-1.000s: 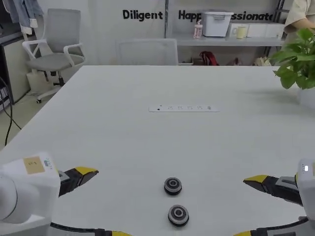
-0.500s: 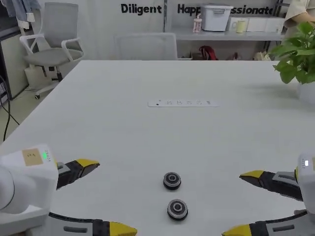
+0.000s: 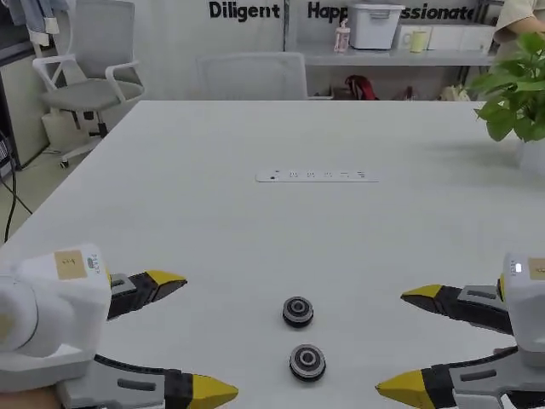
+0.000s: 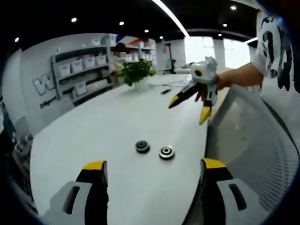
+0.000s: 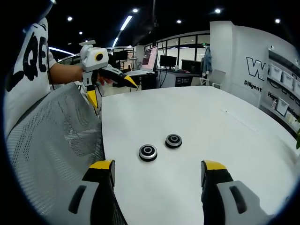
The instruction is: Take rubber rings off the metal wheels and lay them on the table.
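Two small metal wheels with black rubber rings lie flat near the table's front edge: a far wheel [image 3: 297,311] [image 4: 142,146] [image 5: 173,140] and a near wheel [image 3: 306,361] [image 4: 166,153] [image 5: 148,152]. My left gripper [image 3: 200,336] [image 4: 153,166] is open to the left of them, with nothing between its yellow-tipped jaws. To their right my right gripper [image 3: 398,341] [image 5: 157,166] is also open and holds nothing. The two grippers face each other across the wheels, and neither touches them. The right gripper [image 4: 197,96] appears in the left gripper view, and the left gripper [image 5: 105,84] in the right gripper view.
A power strip [image 3: 317,175] is set into the middle of the white table [image 3: 255,230]. A potted plant [image 3: 515,106] stands at the far right edge. Office chairs [image 3: 89,64] and shelves are beyond the table. A mesh chair back [image 5: 56,140] is by the front edge.
Both grippers have come a little inward toward the wheels and remain open. The head camera has tilted slightly. The wheels have not moved.
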`<state>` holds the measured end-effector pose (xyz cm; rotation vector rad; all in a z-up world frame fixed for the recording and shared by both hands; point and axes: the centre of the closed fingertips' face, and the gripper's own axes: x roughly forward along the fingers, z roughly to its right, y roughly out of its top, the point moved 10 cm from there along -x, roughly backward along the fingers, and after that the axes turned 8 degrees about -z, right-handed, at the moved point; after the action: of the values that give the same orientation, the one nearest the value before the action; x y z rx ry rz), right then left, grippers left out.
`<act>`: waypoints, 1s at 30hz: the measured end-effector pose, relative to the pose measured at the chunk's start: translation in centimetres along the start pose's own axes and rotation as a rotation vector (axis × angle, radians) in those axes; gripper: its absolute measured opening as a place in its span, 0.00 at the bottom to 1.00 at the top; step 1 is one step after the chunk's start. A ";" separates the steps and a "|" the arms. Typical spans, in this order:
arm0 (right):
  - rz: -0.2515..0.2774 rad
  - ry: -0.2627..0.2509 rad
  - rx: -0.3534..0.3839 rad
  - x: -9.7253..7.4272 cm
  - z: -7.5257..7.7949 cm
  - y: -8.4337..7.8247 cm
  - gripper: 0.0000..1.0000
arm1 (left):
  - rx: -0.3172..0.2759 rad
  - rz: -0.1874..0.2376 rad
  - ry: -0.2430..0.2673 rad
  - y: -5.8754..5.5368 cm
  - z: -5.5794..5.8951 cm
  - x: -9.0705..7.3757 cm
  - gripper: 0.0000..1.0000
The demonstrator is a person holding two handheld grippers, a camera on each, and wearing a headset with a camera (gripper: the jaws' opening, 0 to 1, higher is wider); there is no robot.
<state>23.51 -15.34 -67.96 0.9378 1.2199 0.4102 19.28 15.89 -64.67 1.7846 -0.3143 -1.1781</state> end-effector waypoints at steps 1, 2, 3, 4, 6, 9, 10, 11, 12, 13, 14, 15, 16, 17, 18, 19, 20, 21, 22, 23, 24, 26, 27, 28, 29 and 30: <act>-0.004 0.003 -0.008 0.2 0.1 0.0 0.71 | -0.003 0.002 -0.003 0.0 -0.1 0.1 0.82; -0.003 0.007 -0.011 0.3 0.2 0.1 0.70 | -0.009 0.006 -0.008 0.1 -0.2 0.2 0.81; -0.001 0.011 -0.012 0.4 0.3 0.1 0.70 | -0.013 0.009 -0.012 0.1 -0.3 0.2 0.81; 0.002 0.017 -0.015 0.6 0.3 0.2 0.69 | -0.015 0.011 -0.015 0.1 -0.4 0.3 0.80; 0.001 0.029 -0.022 0.9 0.4 0.3 0.68 | -0.010 0.008 -0.019 0.1 -0.6 0.5 0.78; -0.004 0.044 -0.037 1.4 0.6 0.3 0.67 | 0.004 0.000 -0.028 0.2 -0.9 0.9 0.77; -0.005 0.050 -0.037 1.5 0.7 0.3 0.66 | 0.007 0.000 -0.031 0.2 -0.9 1.0 0.77; -0.007 0.059 -0.037 1.7 0.8 0.4 0.65 | 0.011 -0.001 -0.034 0.3 -1.0 1.1 0.76; -0.006 0.064 -0.039 1.8 0.8 0.4 0.64 | 0.013 0.000 -0.037 0.3 -1.1 1.2 0.76; -0.006 0.069 -0.041 2.0 1.0 0.4 0.64 | 0.016 0.001 -0.042 0.4 -1.2 1.4 0.75; -0.007 0.073 -0.042 2.1 1.0 0.5 0.63 | 0.018 0.003 -0.044 0.5 -1.2 1.5 0.75; -0.007 0.078 -0.043 2.3 1.1 0.5 0.62 | 0.019 0.005 -0.047 0.6 -1.3 1.7 0.74; -0.005 0.083 -0.043 2.5 1.2 0.5 0.61 | 0.020 0.006 -0.050 0.7 -1.4 1.8 0.74; -0.005 0.086 -0.042 2.6 1.3 0.5 0.61 | 0.021 0.006 -0.052 0.7 -1.4 2.0 0.74; -0.005 0.090 -0.041 2.7 1.4 0.5 0.61 | 0.023 0.007 -0.054 0.8 -1.5 2.1 0.73; -0.004 0.096 -0.040 2.9 1.5 0.6 0.60 | 0.027 0.007 -0.059 0.9 -1.5 2.3 0.73; -0.005 0.100 -0.041 3.0 1.6 0.6 0.60 | 0.031 0.005 -0.066 1.0 -1.6 2.5 0.72; -0.007 0.105 -0.044 3.2 1.7 0.6 0.59 | 0.033 0.005 -0.067 1.0 -1.6 2.6 0.72; -0.008 0.107 -0.046 3.3 1.8 0.7 0.58 | 0.037 0.003 -0.071 1.1 -1.7 2.8 0.72; -0.010 0.111 -0.048 3.5 1.9 0.7 0.58 | 0.039 -0.001 -0.076 1.1 -1.7 3.0 0.72; -0.012 0.114 -0.049 3.6 1.9 0.7 0.57 | 0.041 -0.003 -0.083 1.2 -1.8 3.2 0.71; -0.019 0.123 -0.052 4.0 2.0 0.6 0.55 | 0.031 0.001 -0.095 1.3 -2.0 3.6 0.71; -0.022 0.126 -0.053 4.1 2.0 0.6 0.55 | 0.029 0.003 -0.098 1.4 -2.1 3.7 0.70; -0.024 0.132 -0.052 4.3 2.1 0.6 0.54 | 0.028 0.006 -0.098 1.4 -2.1 3.8 0.70; -0.025 0.139 -0.050 4.5 2.1 0.6 0.54 | 0.029 0.007 -0.099 1.5 -2.2 4.0 0.69; -0.027 0.143 -0.051 4.7 2.1 0.6 0.53 | 0.031 0.006 -0.100 1.5 -2.3 4.2 0.68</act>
<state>27.11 -12.47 -70.26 0.8589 1.3443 0.4919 23.69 13.69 -65.67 1.7535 -0.3976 -1.2666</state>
